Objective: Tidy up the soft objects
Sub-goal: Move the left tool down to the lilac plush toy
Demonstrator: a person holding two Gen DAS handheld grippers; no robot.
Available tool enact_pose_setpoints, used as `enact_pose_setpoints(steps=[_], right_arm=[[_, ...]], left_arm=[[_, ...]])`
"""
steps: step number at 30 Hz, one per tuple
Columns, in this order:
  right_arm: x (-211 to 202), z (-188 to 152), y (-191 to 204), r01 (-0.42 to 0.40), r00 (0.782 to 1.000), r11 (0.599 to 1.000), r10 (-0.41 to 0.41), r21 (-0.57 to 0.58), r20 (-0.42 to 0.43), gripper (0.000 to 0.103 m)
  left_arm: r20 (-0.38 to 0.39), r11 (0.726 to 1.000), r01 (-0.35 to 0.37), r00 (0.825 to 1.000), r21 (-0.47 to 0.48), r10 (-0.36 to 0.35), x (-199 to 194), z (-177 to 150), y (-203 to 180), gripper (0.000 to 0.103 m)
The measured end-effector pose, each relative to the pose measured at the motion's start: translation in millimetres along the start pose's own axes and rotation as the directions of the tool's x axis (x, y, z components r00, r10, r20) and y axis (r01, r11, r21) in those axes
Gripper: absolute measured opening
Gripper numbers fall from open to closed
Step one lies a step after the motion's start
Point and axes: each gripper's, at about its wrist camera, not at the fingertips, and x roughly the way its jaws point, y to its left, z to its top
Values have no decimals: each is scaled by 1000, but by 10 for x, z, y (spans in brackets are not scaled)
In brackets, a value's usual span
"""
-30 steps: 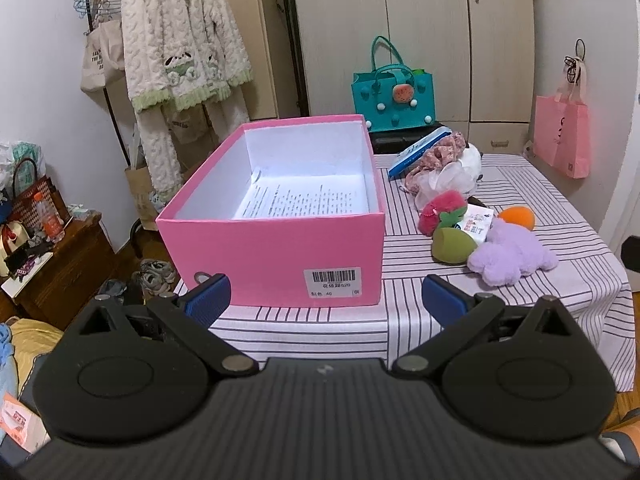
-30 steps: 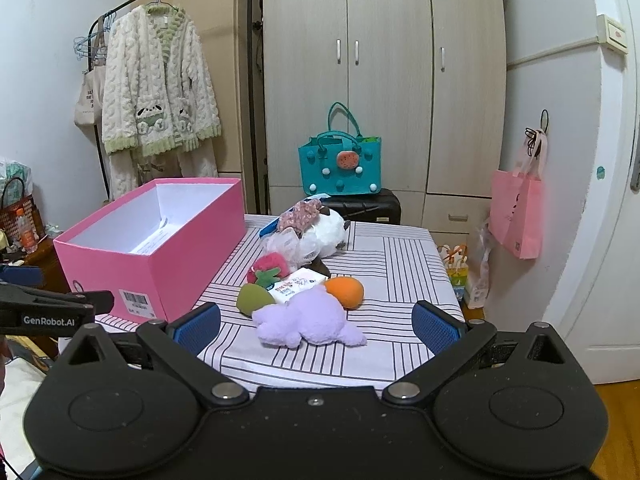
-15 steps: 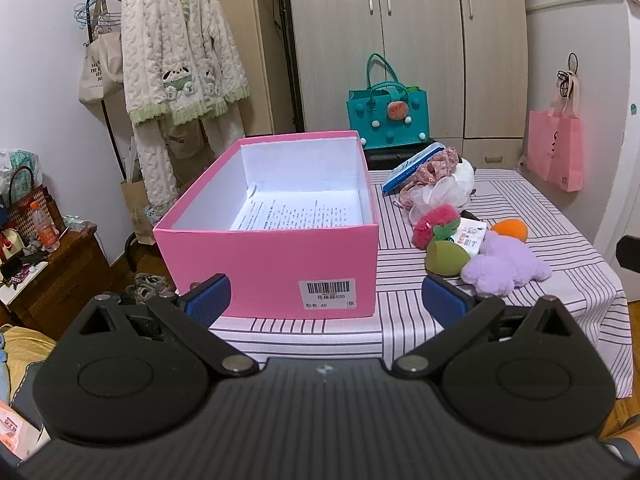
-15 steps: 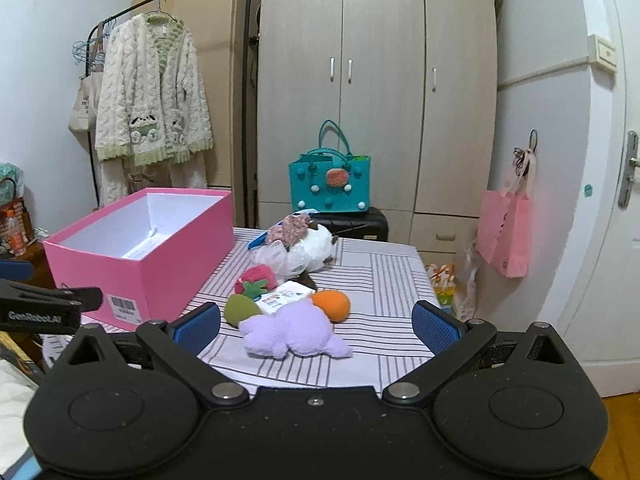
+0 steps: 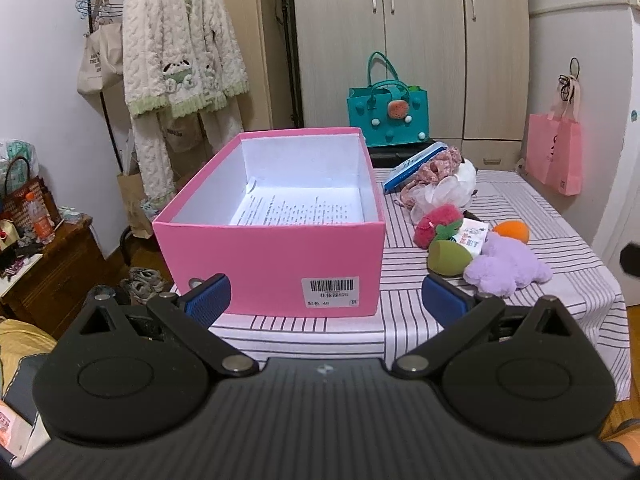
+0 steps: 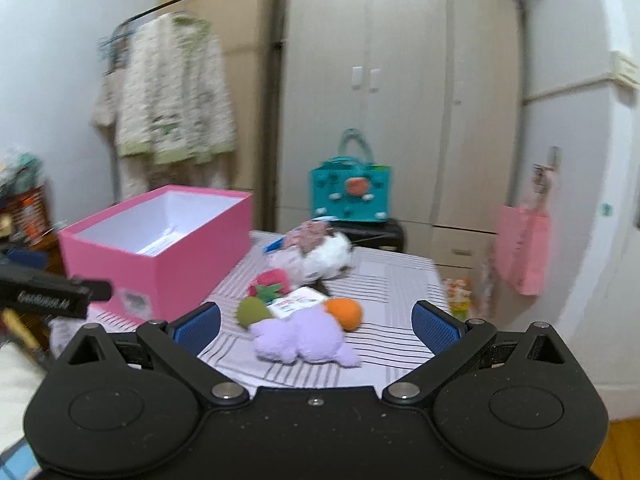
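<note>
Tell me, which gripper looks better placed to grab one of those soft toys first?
Probably the right gripper: its open jaws frame the purple plush near the table's front edge. The left gripper, also open, faces the pink box, with the toys off to its side.

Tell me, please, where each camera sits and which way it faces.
Left wrist: on the left tongs, facing the pink box end-on, toys to its right; only its own open blue-padded fingers show.
Right wrist: on the right tongs, facing the purple plush on the striped table; its open fingers show, with the left tongs at the left edge.
Shared: box, toys, teal bag, wardrobe.
</note>
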Motion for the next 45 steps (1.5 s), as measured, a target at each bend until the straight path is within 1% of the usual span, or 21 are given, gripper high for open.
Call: enact_pose_setpoints(steps=[2, 6, 7, 9, 11, 13, 17, 20, 24, 28, 30, 31, 33, 34, 35, 36, 37, 38, 40, 43, 45], right_arm=[[15, 27, -22, -47, 999, 998, 47, -36, -5, 103], [87, 11, -87, -49, 997, 995, 53, -84, 47, 103], [149, -18, -107, -48, 998, 995, 52, -93, 43, 103], [298, -73, -143, -66, 998, 992, 66, -104, 1, 103], [464, -156, -188, -99, 994, 989, 94, -107, -52, 103], [575, -235, -215, -126, 990, 986, 119, -110, -72, 103], [674, -283, -325, -189, 981, 978, 184, -84, -63, 103], [781, -287, -429, -214, 976, 974, 211, -71, -56, 103], [979, -370, -528, -258, 965, 965, 257, -40, -45, 103], [1214, -508, -551, -292, 955, 956, 289, -37, -59, 103], [1343, -540, -541, -297, 952, 954, 292, -39, -92, 103], [1405, -549, -543, -306, 947, 951, 301, -37, -112, 103], [1511, -561, -544, -338, 933, 941, 332, -23, -139, 103], [1553, -589, -546, -352, 926, 936, 347, -12, -148, 102], [1605, -603, -535, -353, 924, 935, 348, -4, -161, 102], [1649, -618, -523, -351, 923, 936, 346, 2, -170, 102], [1667, -630, -502, -356, 921, 935, 351, 0, -170, 102], [1672, -637, -476, -367, 918, 930, 361, -8, -166, 102], [1674, -629, -438, -379, 915, 924, 369, -40, -163, 103], [1739, -610, -435, -375, 918, 924, 359, -71, -172, 102], [1766, -598, -450, -382, 914, 921, 366, -72, -175, 102]], left_arm=[[15, 1000, 9, 1000, 7, -9, -10, 41, 6, 103], [28, 999, 48, 998, 18, -48, 11, 157, -75, 103], [27, 998, 65, 997, 21, -66, 24, 185, -110, 103], [20, 993, 110, 994, 34, -111, 66, 225, -201, 103], [13, 985, 166, 986, 48, -166, 128, 244, -309, 103], [5, 977, 202, 979, 67, -203, 195, 265, -420, 102], [-9, 960, 257, 966, 112, -258, 355, 281, -670, 101], [-30, 949, 298, 955, 104, -296, 486, 277, -781, 101], [-43, 938, 333, 943, 95, -330, 631, 237, -869, 100], [-72, 935, 335, 942, 119, -328, 778, 221, -997, 100], [-119, 927, 363, 929, 95, -352, 900, 222, -1043, 99], [-157, 918, 390, 913, 69, -377, 979, 226, -1062, 98], [-232, 901, 434, 877, 2, -422, 1140, 257, -1095, 91], [-254, 899, 437, 868, -21, -427, 1208, 270, -1111, 90], [-260, 904, 427, 871, -19, -417, 1263, 274, -1135, 89], [-258, 911, 412, 880, -6, -399, 1291, 270, -1154, 89], [-257, 918, 396, 888, 9, -381, 1318, 259, -1173, 89], [-262, 923, 385, 892, 19, -367, 1355, 238, -1187, 89], [-279, 923, 385, 887, 10, -367, 1418, 207, -1186, 86], [-304, 922, 388, 876, -15, -374, 1488, 161, -1180, 78], [-327, 920, 390, 865, -41, -382, 1525, 149, -1172, 72]])
